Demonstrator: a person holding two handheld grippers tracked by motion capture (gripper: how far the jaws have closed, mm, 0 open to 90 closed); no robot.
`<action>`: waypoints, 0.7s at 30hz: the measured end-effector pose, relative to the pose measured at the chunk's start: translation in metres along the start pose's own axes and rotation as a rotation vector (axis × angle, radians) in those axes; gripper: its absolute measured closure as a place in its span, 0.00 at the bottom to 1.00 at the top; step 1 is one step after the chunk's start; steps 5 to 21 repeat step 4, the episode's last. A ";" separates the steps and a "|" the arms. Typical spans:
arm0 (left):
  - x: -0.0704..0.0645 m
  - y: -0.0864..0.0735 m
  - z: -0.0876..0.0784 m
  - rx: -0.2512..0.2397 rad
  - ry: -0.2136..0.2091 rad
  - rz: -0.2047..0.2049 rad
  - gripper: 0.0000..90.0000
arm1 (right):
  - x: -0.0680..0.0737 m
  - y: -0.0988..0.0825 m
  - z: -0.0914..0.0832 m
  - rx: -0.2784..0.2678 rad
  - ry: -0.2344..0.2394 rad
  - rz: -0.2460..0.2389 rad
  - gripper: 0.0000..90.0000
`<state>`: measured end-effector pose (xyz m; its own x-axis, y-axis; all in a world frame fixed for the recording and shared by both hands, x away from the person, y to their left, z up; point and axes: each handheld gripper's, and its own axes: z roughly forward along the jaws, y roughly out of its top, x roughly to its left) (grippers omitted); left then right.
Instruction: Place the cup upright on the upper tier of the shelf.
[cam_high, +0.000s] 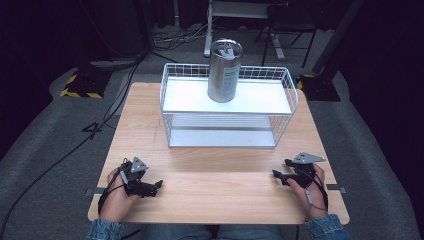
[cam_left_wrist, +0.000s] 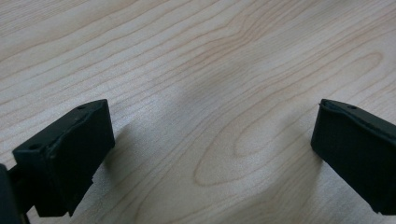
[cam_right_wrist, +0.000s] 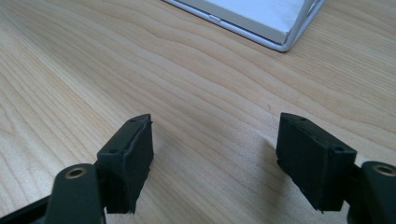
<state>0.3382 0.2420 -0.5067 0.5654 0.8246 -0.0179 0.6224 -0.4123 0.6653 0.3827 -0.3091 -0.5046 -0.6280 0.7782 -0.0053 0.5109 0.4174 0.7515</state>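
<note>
1. The left tool (cam_high: 159, 184) lies low on the near left part of the wooden counter (cam_high: 220, 200), held in the person's left hand (cam_high: 117, 196). Its jaws stand wide apart with nothing between them; in the left gripper view the left tool (cam_left_wrist: 212, 135) shows bare wood grain between its two black pads.
2. The right tool (cam_high: 281, 169) rests on the near right part of the counter, held in the person's right hand (cam_high: 311, 190), and points toward the middle. Its jaws are also spread wide and empty. In the right gripper view the right tool (cam_right_wrist: 215, 140) has plain counter between its pads.
3. Each tool carries a grey three-cornered plate on top, and a dark cable trails from the left one off the near left edge of the counter.
4. The metal can (cam_high: 224, 70) stands upright on the top shelf of the white wire rack (cam_high: 285, 117), slightly left of the shelf's middle, well apart from both tools. It is silvery with a printed label on its side.
5. The wire rack sits on the far half of the counter, about centred between left and right, with a lower shelf under the top one. A near corner of the wire rack (cam_right_wrist: 292, 39) shows at the top of the right gripper view, well apart from the pads.
6. Denim sleeves show at the near edge of the high view.
7. Beyond the counter lie grey floor, black cables, and yellow-and-black striped bases at far left and far right.
</note>
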 end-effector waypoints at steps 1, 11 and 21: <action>0.000 0.000 0.000 0.001 0.002 0.003 0.00 | 0.000 0.000 0.000 0.000 0.000 0.000 0.31; 0.000 0.000 0.000 0.002 0.007 -0.001 0.00 | 0.000 0.000 0.000 0.000 0.000 0.000 0.31; 0.000 0.000 0.000 0.002 0.007 -0.001 0.00 | 0.000 0.000 0.000 0.000 0.000 0.000 0.31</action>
